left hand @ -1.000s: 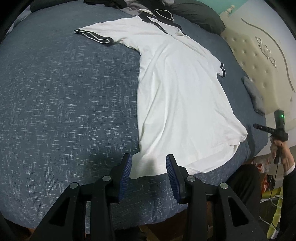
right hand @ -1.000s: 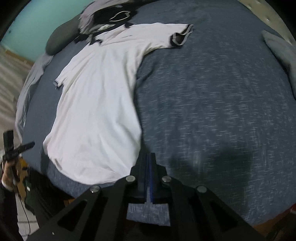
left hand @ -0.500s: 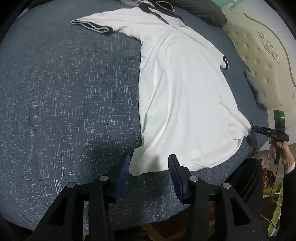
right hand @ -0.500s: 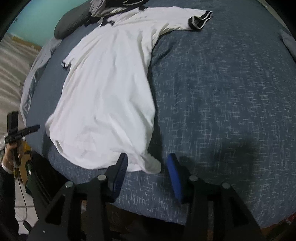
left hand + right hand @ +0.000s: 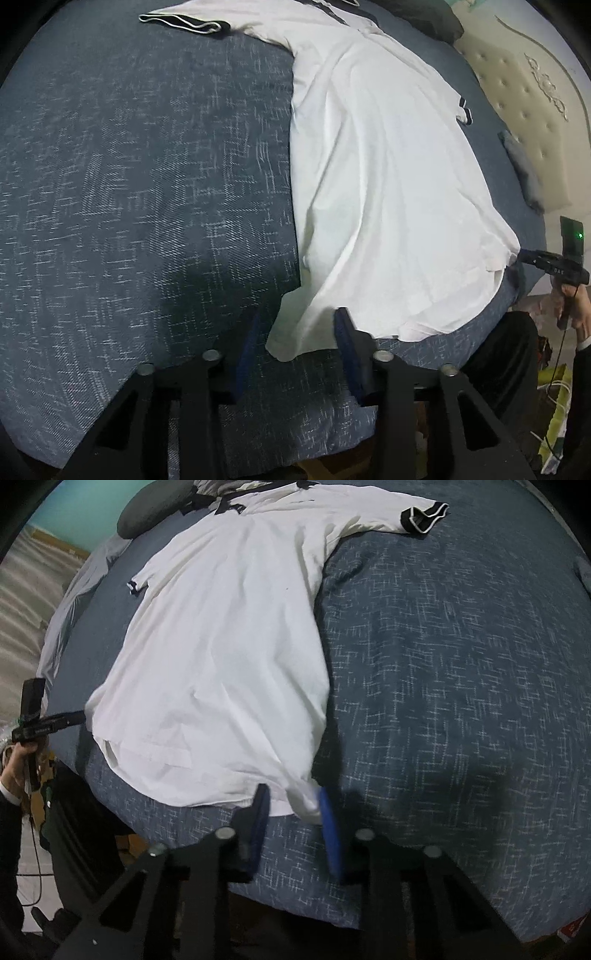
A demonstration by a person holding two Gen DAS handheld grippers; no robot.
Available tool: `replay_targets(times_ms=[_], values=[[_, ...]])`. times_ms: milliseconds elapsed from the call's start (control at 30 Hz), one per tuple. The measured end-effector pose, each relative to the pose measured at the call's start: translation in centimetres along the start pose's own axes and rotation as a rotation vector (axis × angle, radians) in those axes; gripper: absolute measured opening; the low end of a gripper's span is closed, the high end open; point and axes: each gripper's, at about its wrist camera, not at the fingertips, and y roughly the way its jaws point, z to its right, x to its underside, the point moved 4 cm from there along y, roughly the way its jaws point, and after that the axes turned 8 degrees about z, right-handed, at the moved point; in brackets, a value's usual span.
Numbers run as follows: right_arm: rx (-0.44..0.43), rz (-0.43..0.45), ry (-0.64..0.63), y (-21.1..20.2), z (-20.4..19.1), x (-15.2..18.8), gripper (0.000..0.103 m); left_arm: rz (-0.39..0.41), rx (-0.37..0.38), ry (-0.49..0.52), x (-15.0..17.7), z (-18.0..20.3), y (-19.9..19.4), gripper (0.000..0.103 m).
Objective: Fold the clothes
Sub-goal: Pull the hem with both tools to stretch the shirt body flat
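White cotton is filling the left wrist view: a polo shirt with black-trimmed sleeves is lying spread out on the bed, whose cover is a dark blue cross-hatched weave. The left tongs are standing spread, blue pads on either side of one bottom corner of the shirt's hem, not pinching it. At the far hem corner, the other tongs are showing as a dark tool with a green light, next to a cream tufted headboard. In the right wrist view the shirt is reaching away toward a grey pillow. The right tongs are also standing spread, straddling the opposite hem corner, which is bunching up against the right pad.
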Motion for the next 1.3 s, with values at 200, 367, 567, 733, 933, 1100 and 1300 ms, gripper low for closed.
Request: replay_targets(times_ms=[200,367,567,733,933,1100,1300], values=[[0.009,0.000,0.004,-0.2,0.3,0.0,0.003,0.004,0.013,0.050,0.2,1.1,-0.4,0.003],[-0.005,0.032,0.008,-2.4,0.0,-0.5,0.001,0.027,0.019,0.081,0.0,2.1,-2.5,0.003],[-0.036,0.078,0.026,-6.3,-0.5,-1.2,0.001,0.058,0.018,0.119,-0.2,3.2,-6.5,0.003],[-0.026,0.111,0.051,-9.2,0.1,-1.4,0.000,0.061,0.000,0.129,-0.6,3.4,-7.8,0.003],[-0.024,0.090,0.083,-7.3,0.8,-0.9,0.002,0.023,-0.015,0.112,-0.5,3.0,-5.3,0.003],[0.000,0.032,0.068,-4.1,0.9,-0.2,0.014,0.030,-0.002,0.089,-0.9,2.4,-5.0,0.003],[0.003,-0.009,-0.006,-1.0,-0.3,0.3,0.040,0.033,0.000,0.080,-1.3,2.1,-5.1,0.003]])
